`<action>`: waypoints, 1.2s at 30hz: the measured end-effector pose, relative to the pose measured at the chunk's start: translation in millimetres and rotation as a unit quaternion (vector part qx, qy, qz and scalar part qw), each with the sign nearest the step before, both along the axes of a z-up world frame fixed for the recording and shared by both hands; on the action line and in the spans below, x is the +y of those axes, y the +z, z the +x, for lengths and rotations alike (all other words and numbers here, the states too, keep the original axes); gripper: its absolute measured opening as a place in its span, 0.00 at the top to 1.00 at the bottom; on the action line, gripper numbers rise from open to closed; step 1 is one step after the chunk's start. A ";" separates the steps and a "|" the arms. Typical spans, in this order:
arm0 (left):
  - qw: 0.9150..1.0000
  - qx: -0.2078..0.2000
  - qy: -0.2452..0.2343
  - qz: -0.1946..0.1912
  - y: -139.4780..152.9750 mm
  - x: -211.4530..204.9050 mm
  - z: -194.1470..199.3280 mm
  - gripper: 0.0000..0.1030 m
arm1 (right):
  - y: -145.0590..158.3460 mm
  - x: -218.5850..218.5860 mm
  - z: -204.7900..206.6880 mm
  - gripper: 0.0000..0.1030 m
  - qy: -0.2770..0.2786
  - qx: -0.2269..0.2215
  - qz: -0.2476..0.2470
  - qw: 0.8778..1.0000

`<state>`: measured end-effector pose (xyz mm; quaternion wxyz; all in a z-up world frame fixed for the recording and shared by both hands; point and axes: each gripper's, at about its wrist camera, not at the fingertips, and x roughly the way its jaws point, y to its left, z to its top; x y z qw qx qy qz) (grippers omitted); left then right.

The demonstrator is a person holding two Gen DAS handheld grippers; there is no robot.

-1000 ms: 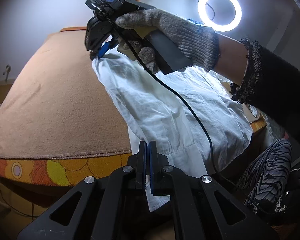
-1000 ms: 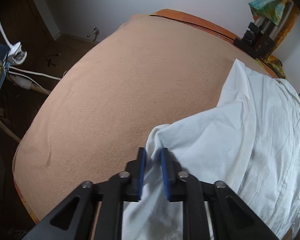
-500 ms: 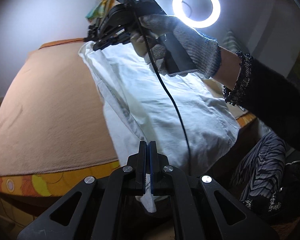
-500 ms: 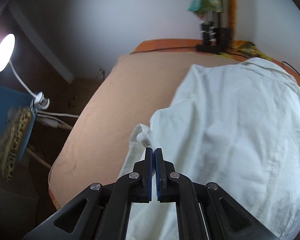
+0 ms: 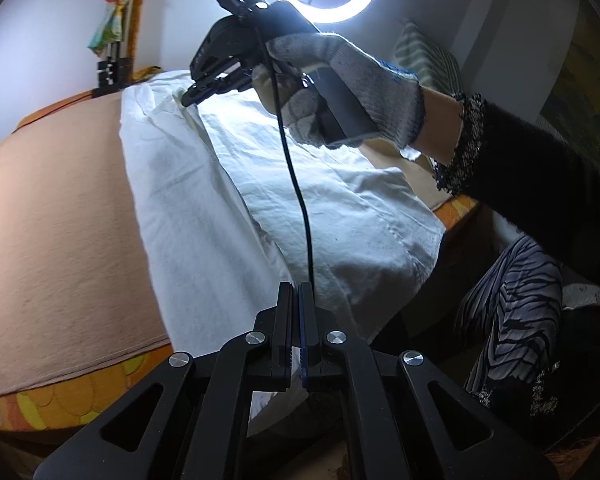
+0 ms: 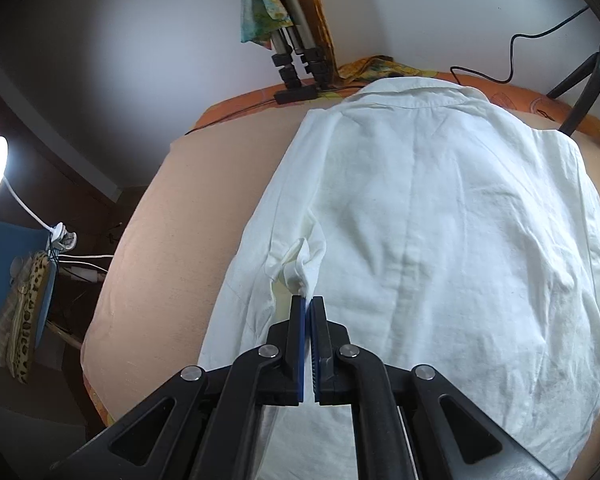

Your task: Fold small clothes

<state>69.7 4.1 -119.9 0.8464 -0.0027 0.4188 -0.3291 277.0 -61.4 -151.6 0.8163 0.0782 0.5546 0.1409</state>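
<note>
Lifted sideways, white shirt (image 6: 440, 220) stays pinched by right gripper (image 6: 307, 304) and left gripper (image 5: 294, 292); hem hidden.

White shirt (image 6: 440, 240) back-up on bed

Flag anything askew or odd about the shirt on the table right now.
The white shirt lies off-centre, its hem hanging over the near table edge. The right claw pinches a bunched tuft of its left side, and the left claw clamps the lower edge. No stains or tears show.
</note>
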 end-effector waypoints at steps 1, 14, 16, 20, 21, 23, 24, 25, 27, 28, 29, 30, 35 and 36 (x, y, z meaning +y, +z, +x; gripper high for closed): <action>1.000 0.001 -0.002 0.001 -1.6 -2.7 -0.2 0.99 | -1.7 -2.1 0.9 1.00 0.001 0.002 -0.001 1.000; 0.999 0.018 -0.036 0.008 -5.6 -15.6 -5.3 0.90 | -12.8 -6.1 1.1 1.00 0.002 0.006 -0.038 0.999; 0.999 0.003 -0.041 0.004 2.5 -13.0 -11.7 0.90 | -16.3 -10.1 0.3 1.00 0.000 0.012 -0.046 0.999; 0.999 -0.026 -0.011 0.018 11.6 -0.2 -11.5 0.90 | -15.7 -19.6 -2.5 0.92 0.003 0.012 -0.058 0.998; 0.999 -0.023 0.009 0.023 9.9 5.6 -6.2 0.90 | -13.8 -23.1 -3.7 0.86 0.002 0.011 -0.055 0.998; 0.999 -0.012 0.038 0.032 4.2 14.4 5.0 0.90 | -6.5 -31.1 -7.4 0.69 -0.003 0.003 -0.048 0.999; 0.998 -0.008 0.049 0.038 0.4 18.4 10.7 0.90 | -1.4 -33.8 -10.5 0.69 -0.002 -0.004 -0.047 0.999; 0.997 -0.004 0.059 0.046 -3.4 21.2 16.2 0.90 | 2.9 -36.0 -14.0 0.69 0.000 -0.009 -0.044 0.999; 0.996 -0.002 0.060 0.066 -10.8 20.4 25.0 0.90 | 11.1 -39.2 -23.5 0.69 0.008 -0.019 -0.026 0.999; 0.996 -0.001 0.059 0.072 -13.9 18.7 27.7 0.90 | 14.7 -39.4 -29.3 0.69 0.014 -0.025 -0.013 0.999; 0.995 -0.001 0.056 0.078 -16.8 16.8 30.2 0.90 | 17.6 -37.3 -34.0 0.69 0.022 -0.029 -0.005 0.999; 0.995 -0.003 0.054 0.084 -19.6 15.1 32.6 0.90 | 19.3 -33.5 -39.1 0.70 0.032 -0.034 0.000 0.999; 0.994 0.009 0.053 0.090 -29.2 11.6 37.3 0.90 | 16.0 3.9 -52.7 0.70 0.089 -0.059 -0.005 0.994; 0.994 0.009 0.052 0.094 -30.6 10.1 36.4 0.90 | 12.7 12.0 -52.6 0.70 0.096 -0.059 -0.010 0.994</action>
